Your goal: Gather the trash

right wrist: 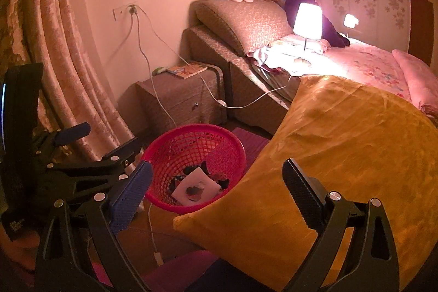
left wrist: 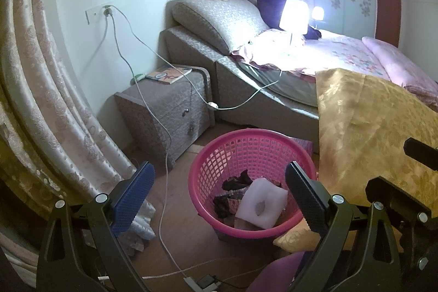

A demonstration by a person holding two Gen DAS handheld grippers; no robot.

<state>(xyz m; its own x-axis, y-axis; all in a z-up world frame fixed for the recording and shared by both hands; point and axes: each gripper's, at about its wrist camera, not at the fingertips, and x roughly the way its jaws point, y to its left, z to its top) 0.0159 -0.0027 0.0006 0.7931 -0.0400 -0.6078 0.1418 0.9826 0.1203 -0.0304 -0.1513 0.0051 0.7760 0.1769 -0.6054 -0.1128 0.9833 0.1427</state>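
Note:
A pink plastic basket stands on the wooden floor beside the bed. It holds a white foam block and dark crumpled scraps. My left gripper is open and empty, held just above the basket's near rim. The basket also shows in the right wrist view, with the white piece inside. My right gripper is open and empty, to the right of the basket, over a yellow pillow. The left gripper shows at the left of the right wrist view.
A bedside cabinet with a book stands left of the bed. White cables run from the wall socket across the floor. A curtain hangs at the left. A lit lamp stands on the bed. The yellow pillow overhangs the bed edge.

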